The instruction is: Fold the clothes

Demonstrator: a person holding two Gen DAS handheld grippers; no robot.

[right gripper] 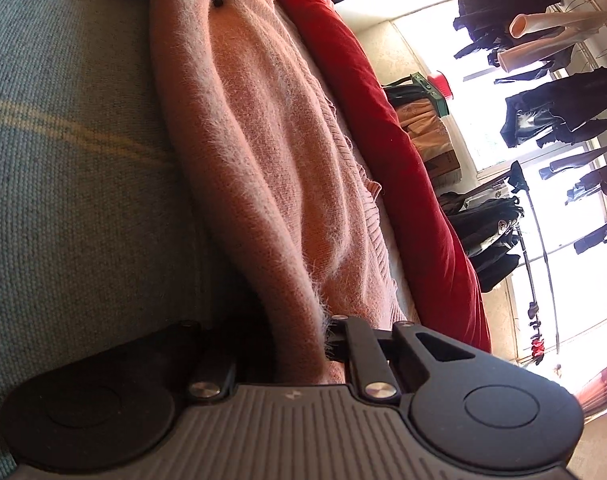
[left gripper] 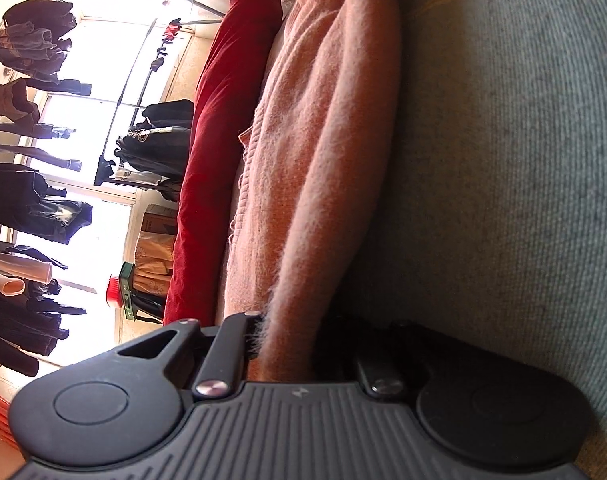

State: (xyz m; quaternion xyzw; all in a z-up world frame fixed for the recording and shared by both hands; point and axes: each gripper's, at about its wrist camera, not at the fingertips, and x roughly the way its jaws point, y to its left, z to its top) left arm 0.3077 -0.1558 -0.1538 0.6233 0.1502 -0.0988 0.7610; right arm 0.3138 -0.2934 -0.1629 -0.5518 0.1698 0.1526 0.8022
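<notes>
- The fuzzy salmon-pink knitted sweater [left gripper: 303, 168] lies in long rolled folds on the grey-green woven fabric surface [left gripper: 503, 200], with one bunched fold running into each tool.
- The left gripper [left gripper: 291, 344] is clamped on that bunched fold; loose pink fibres stand out against its black finger [left gripper: 231, 344].
- The right gripper [right gripper: 299, 344] is likewise closed on the sweater's near fold, and a small black piece at the top of the right wrist view is probably the tip of the left gripper, though too little shows to confirm.
- Risk, slip: the long-haired knit is compressible, so a pull may strip fibres from the pads instead of carrying the cloth. Cause: a shallow bite on the outer fuzz only.
- Risk, uneven layers: each grip appears to hold a rolled bundle; how many layers are caught cannot be determined. Lifting could drag a hidden layer and leave the fold crooked.
- Risk, stretching: moving the two grippers apart unevenly would distort the loose knit and its frayed ribbed edge [right gripper: 367, 184].
- Risk, snagging: the dark red cloth roll [left gripper: 223, 140] lies just beside the sweater and could be drawn along.
- The garments hanging on racks [left gripper: 35, 184] before the bright window are well apart and pose no hazard.
</notes>
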